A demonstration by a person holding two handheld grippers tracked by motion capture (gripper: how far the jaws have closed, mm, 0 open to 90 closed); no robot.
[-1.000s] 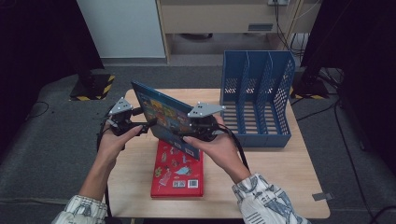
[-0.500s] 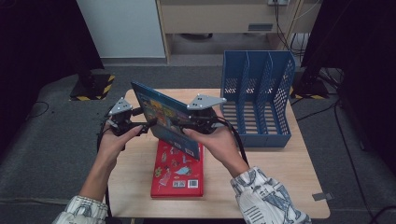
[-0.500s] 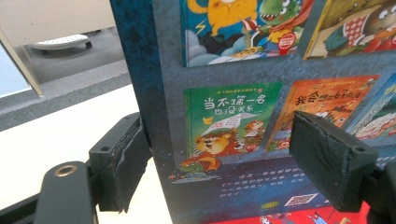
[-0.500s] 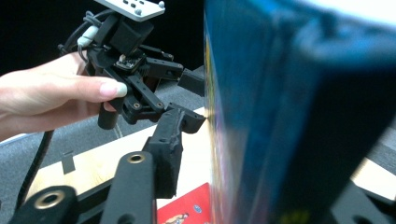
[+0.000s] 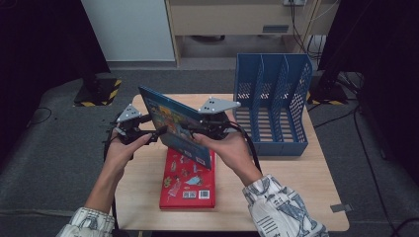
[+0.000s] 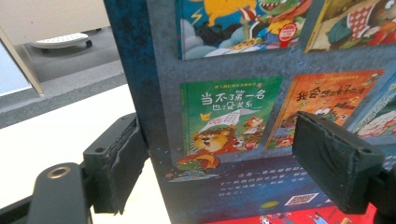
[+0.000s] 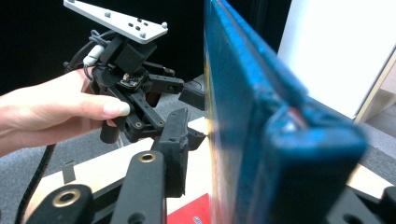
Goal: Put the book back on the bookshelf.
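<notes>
Fingers of the left gripper (image 5: 157, 133) stand apart, one on each side of the blue book (image 5: 175, 126), and in the left gripper view neither pad (image 6: 334, 165) presses on the cover. Whether the left pad touches the spine edge, I cannot tell. For the right gripper (image 5: 190, 129), the right gripper view shows one black finger (image 7: 173, 144) clearly away from the book's face, with a gap between them; the other finger is hidden behind the book's near corner. So these jaws look apart too, around the edge of the book, but a firm grip I cannot confirm.

Both grippers meet the blue book above the middle of the table (image 5: 296, 177), and it is tilted, with its cover full of small cartoon pictures turned toward the left gripper. Its lower edge is just above a red book (image 5: 188, 180), which lies flat on the table near the person's side. To the right stands a blue file rack (image 5: 272, 106) with upright dividers, well apart from both books.
</notes>
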